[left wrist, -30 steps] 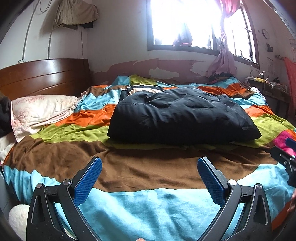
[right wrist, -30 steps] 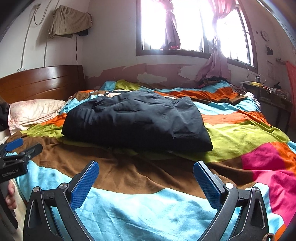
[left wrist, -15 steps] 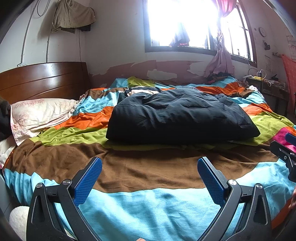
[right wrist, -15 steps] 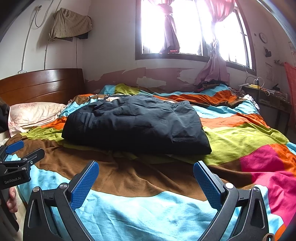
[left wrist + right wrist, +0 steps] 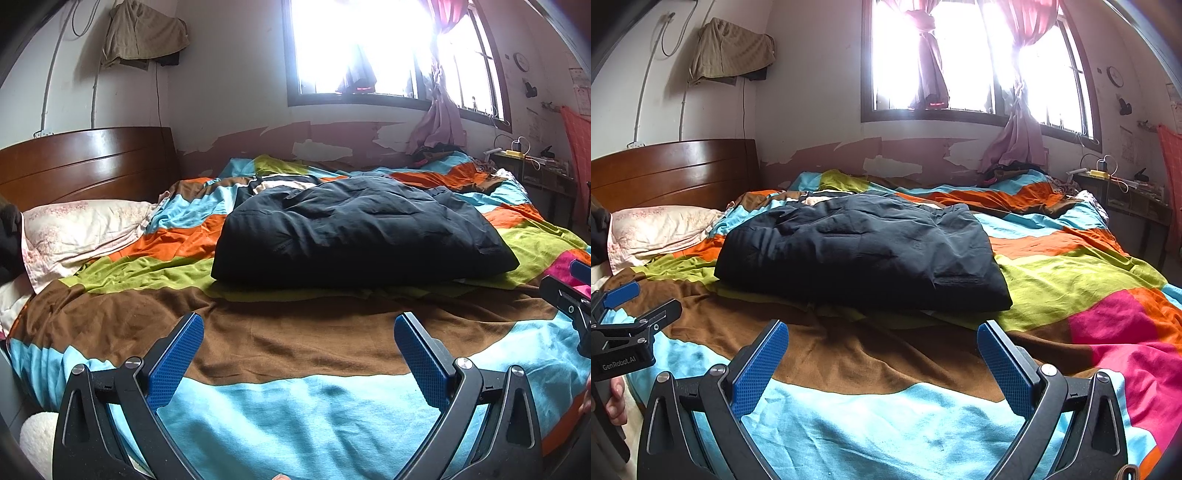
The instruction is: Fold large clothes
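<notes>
left wrist view: the left claw is spread wide and holds nothing, hovering above the near edge of the bed, over the brown and light-blue bands of the patchwork cover. the dark navy padded jacket lies in the middle of the bed, well apart from the claw, already gathered into a thick, roughly rectangular bundle with its long side facing the camera. it looks puffy and soft, with shallow creases across the top and a rounded near edge. a pale pillow lies at far left against the wooden headboard. the tip of the right claw shows at the right edge.

right wrist view: the right claw is also spread wide and empty, near the bed's front edge. the jacket sits ahead and slightly left, its right near corner flattest and easiest to catch. the left claw shows at the left edge, a hand below it.

judging by this, the bundle seems mostly folded; any last fold would go best by taking both near corners low, pinching through all layers, and lifting evenly so the padding does not slide open.
</notes>
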